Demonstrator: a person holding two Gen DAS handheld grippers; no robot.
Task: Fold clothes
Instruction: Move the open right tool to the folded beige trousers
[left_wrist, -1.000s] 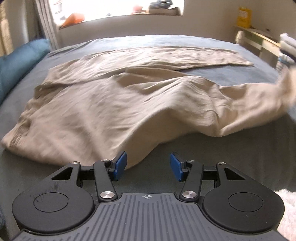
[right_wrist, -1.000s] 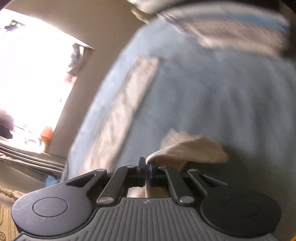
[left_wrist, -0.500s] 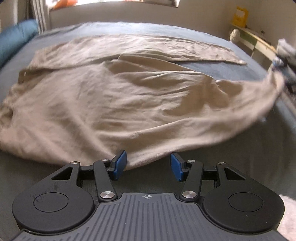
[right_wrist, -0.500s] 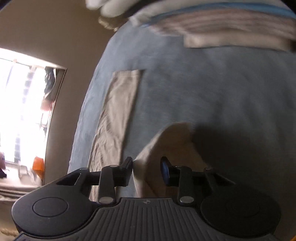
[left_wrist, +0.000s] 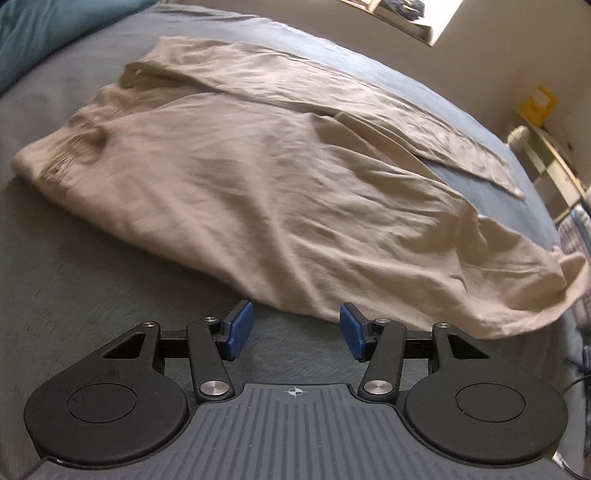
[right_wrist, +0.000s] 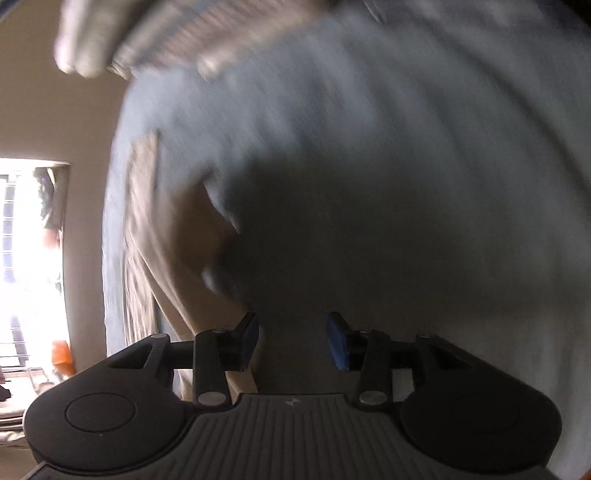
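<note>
Across the grey bed (left_wrist: 92, 266), the beige trousers (left_wrist: 280, 192) lie spread from far left to near right, one leg running along the far side. Their near hem edge sits just beyond the left tongs (left_wrist: 293, 328), which stand released with only bare bedcover between the blue pads. Open bedcover extends left of the garment. The right tongs (right_wrist: 291, 339) have just been opening; nothing lies between their pads, and the trouser edge (right_wrist: 177, 236) lies just left of them. Blurred bedcover stretches right and far.
</note>
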